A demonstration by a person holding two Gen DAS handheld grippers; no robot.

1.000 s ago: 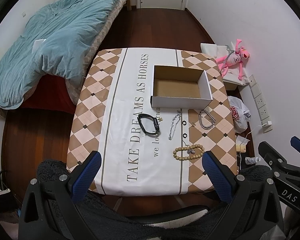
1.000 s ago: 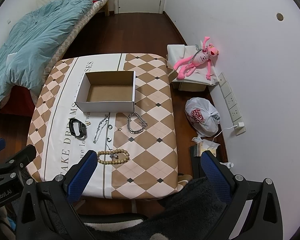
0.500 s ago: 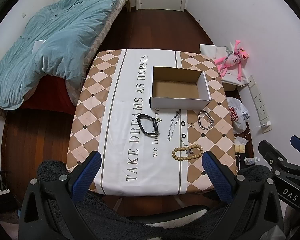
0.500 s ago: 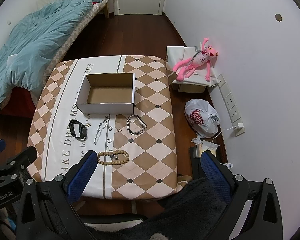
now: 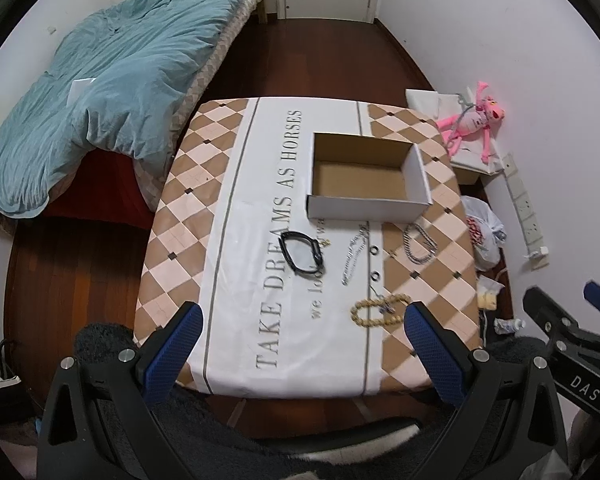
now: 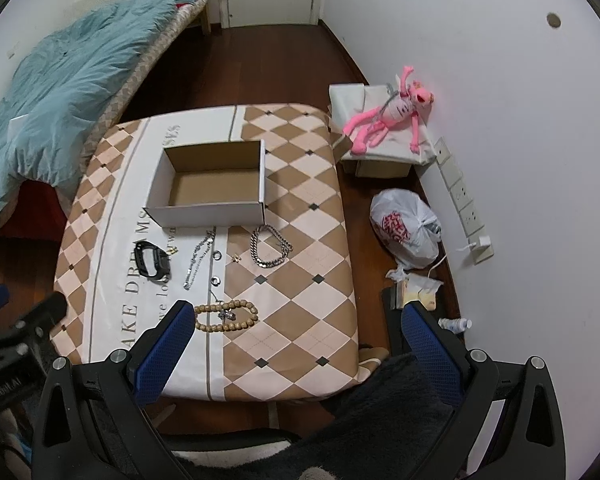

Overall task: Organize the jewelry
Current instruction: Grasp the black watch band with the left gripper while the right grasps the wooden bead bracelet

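An empty white cardboard box (image 5: 366,176) (image 6: 210,182) stands on the checked tablecloth (image 5: 188,208). In front of it lie a black wristband (image 5: 302,252) (image 6: 153,259), a thin silver chain (image 5: 354,258) (image 6: 198,258), a thick silver chain (image 5: 419,244) (image 6: 271,246), two small rings (image 5: 375,263) and a wooden bead bracelet (image 5: 380,311) (image 6: 226,315). My left gripper (image 5: 300,344) is open and empty, high above the table's near edge. My right gripper (image 6: 296,344) is open and empty, beside it to the right.
A bed with a teal duvet (image 5: 100,72) is at the left. A pink plush toy (image 6: 392,114) lies on a low white stand at the right, with a white plastic bag (image 6: 406,226) and a power strip (image 6: 462,200) by the wall. A dark chair back (image 5: 260,440) is below me.
Both grippers have drifted slightly, so the table sits a little differently in each view. Nothing on the table has moved.
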